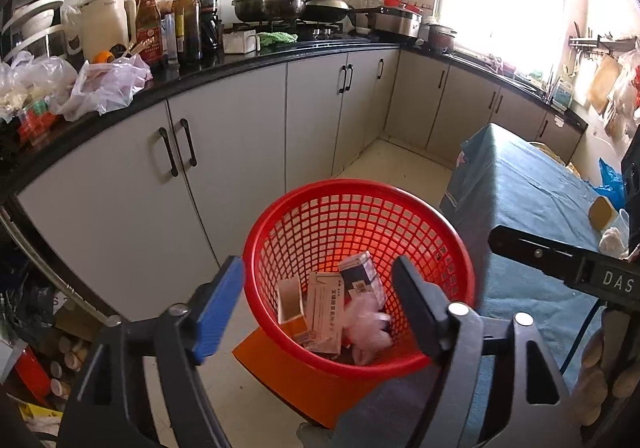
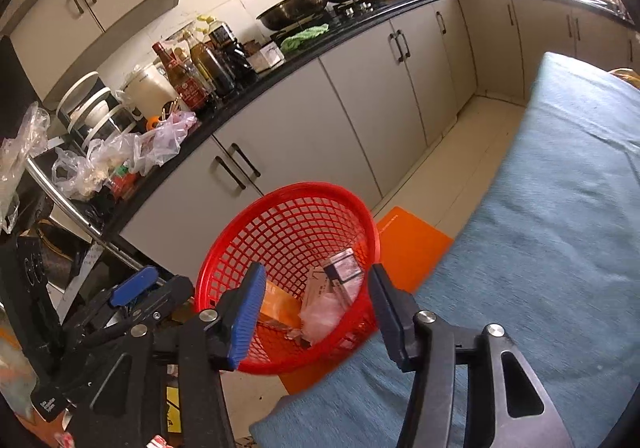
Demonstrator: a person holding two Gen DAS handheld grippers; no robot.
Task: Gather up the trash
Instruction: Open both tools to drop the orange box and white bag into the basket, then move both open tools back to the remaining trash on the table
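A red mesh basket [image 1: 352,216] stands on the floor beside the blue-covered table. In it lie a tan open box [image 1: 290,300], a white printed box [image 1: 324,312], a dark and white carton [image 1: 358,276] and a blurred pink-white crumpled wrapper [image 1: 368,324]. My left gripper [image 1: 320,308] hangs open over the basket's near side with nothing between its pads. The right wrist view shows the same basket [image 2: 288,232] with the wrapper [image 2: 320,316] inside. My right gripper [image 2: 318,312] is open above the rim, its pads empty. A yellow block [image 1: 602,212] and a white crumpled wad [image 1: 612,240] lie on the table.
The blue-cloth table [image 2: 540,248] fills the right. An orange mat [image 2: 408,240] lies under the basket. Grey cabinets [image 1: 224,168] and a black counter with bottles [image 1: 188,20], plastic bags [image 1: 104,84] and pans run along the left and back. Clutter sits at the lower left.
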